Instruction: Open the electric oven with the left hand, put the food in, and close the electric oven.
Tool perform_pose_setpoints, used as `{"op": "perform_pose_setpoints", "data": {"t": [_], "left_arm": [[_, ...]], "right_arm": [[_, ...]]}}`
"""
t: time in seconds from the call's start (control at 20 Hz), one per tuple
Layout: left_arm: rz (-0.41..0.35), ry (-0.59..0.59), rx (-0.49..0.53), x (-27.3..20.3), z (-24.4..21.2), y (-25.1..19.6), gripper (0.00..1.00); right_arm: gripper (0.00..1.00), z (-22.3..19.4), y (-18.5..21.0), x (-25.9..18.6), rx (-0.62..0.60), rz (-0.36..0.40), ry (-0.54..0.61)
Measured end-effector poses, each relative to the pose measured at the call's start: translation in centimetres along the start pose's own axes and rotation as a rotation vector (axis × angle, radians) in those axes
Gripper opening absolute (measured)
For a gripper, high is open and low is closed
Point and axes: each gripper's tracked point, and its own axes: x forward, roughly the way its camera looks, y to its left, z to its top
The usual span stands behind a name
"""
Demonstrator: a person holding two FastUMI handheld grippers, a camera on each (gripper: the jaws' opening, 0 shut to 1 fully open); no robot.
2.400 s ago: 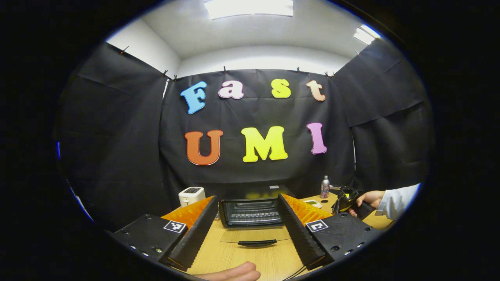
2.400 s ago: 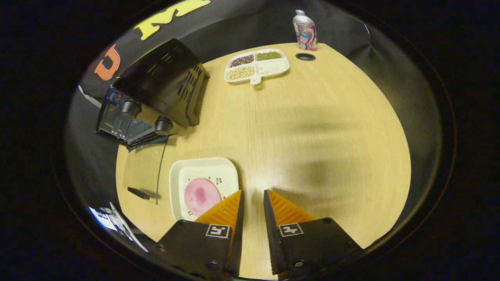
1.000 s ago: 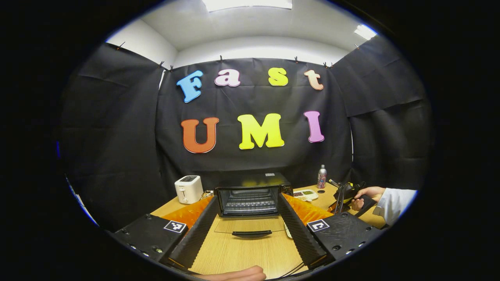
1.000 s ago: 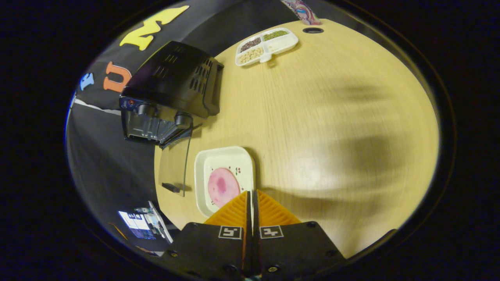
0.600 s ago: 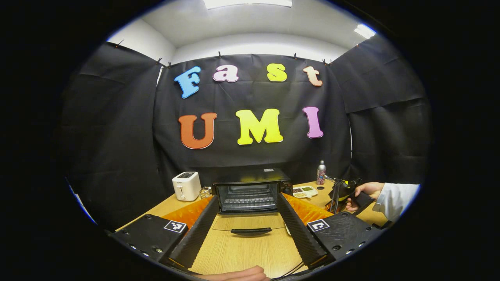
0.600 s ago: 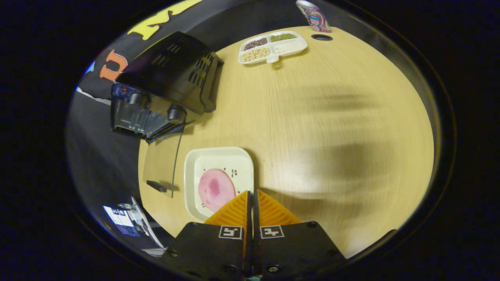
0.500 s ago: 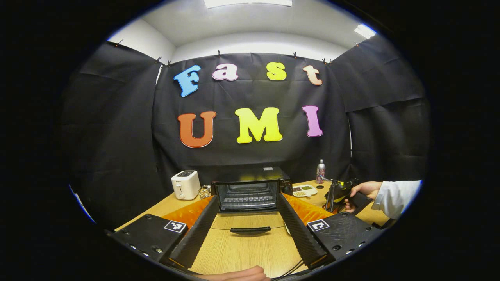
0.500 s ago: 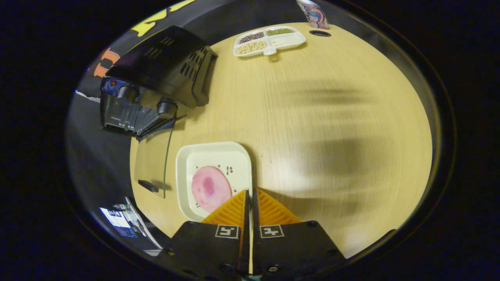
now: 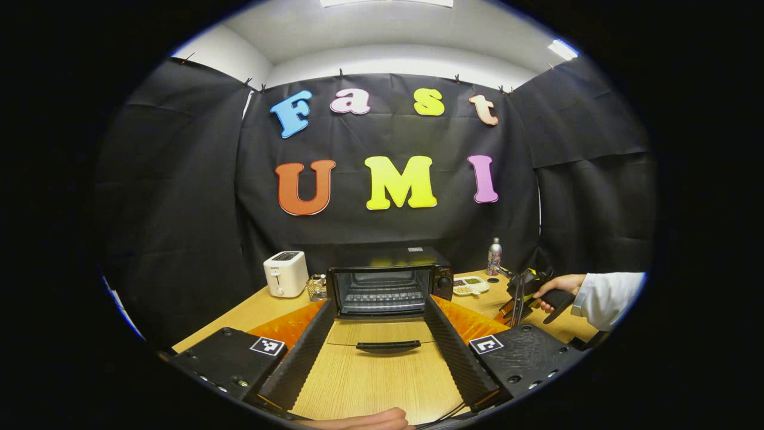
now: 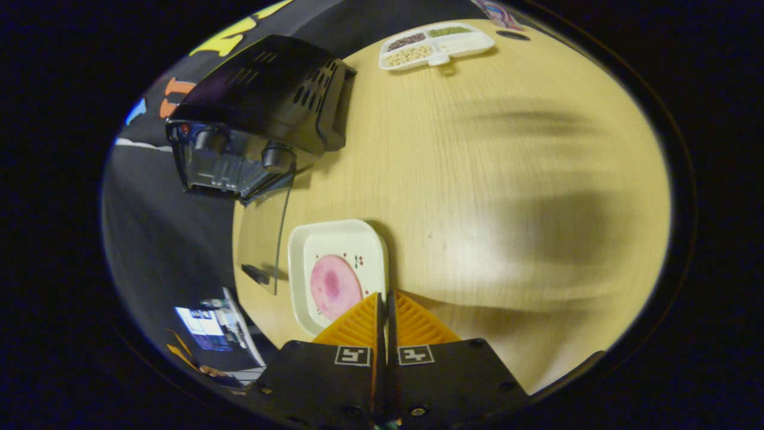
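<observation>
The left gripper [image 9: 379,325] is level, fingers spread wide, the open electric oven [image 9: 385,289] straight ahead and its lowered door [image 9: 382,338] between them. The right gripper [image 10: 385,310] points down, seemingly clamped on the plate [image 10: 336,272]'s rim; the food [image 10: 335,286] lies just left.

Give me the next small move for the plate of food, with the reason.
Probably carry the plate toward the oven: the right gripper looks shut on the plate's rim, the oven door already lies open, and the left gripper is open, back from the oven's mouth.
</observation>
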Motion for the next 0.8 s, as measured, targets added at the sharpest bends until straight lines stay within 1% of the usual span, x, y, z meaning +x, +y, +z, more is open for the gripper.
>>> {"op": "perform_pose_setpoints", "data": {"t": [0.05,0.1,0.15,0.2,0.4,0.5,0.55,0.6,0.65,0.7,0.8], "left_arm": [[0.001,0.0,0.001,0.0,-0.1,0.1,0.96],[0.002,0.002,0.005,0.1,-0.1,0.3,0.96],[0.005,0.004,0.008,0.2,-0.2,0.4,0.96],[0.01,0.004,0.01,0.2,-0.3,0.6,0.96],[0.019,0.007,0.006,0.7,-0.5,0.9,0.96],[0.02,0.011,0.001,0.7,-0.7,0.7,0.96],[0.018,0.014,0.0,0.7,-0.8,0.6,0.96],[0.017,0.014,0.002,0.7,-0.8,0.6,0.96],[0.018,0.013,0.004,0.6,-0.7,0.7,0.96],[0.018,0.013,0.006,0.3,-0.7,0.7,0.96],[0.016,0.005,0.013,0.0,-0.4,0.7,0.96]], "right_arm": [[0.04,0.1,0.1,0.1,0.026,0.051,0.0],[0.04,0.0,0.1,0.1,0.032,0.091,0.003],[0.01,0.0,0.0,0.1,0.04,0.119,0.005],[0.01,-0.1,-0.1,-0.1,0.038,0.133,0.003],[0.0,-1.1,-1.0,-1.1,0.019,0.114,0.001],[0.0,-1.5,-1.7,-1.8,0.002,0.087,0.002],[0.04,-1.6,-2.2,-2.2,-0.004,0.07,-0.005],[0.0,-1.6,-2.5,-2.6,-0.01,0.058,-0.016],[0.04,-1.8,-2.8,-2.8,-0.012,0.049,-0.011],[0.0,-2.0,-3.0,-3.1,-0.009,0.044,-0.01],[0.0,-2.3,-2.9,-4.0,-0.019,0.035,-0.019]]}}
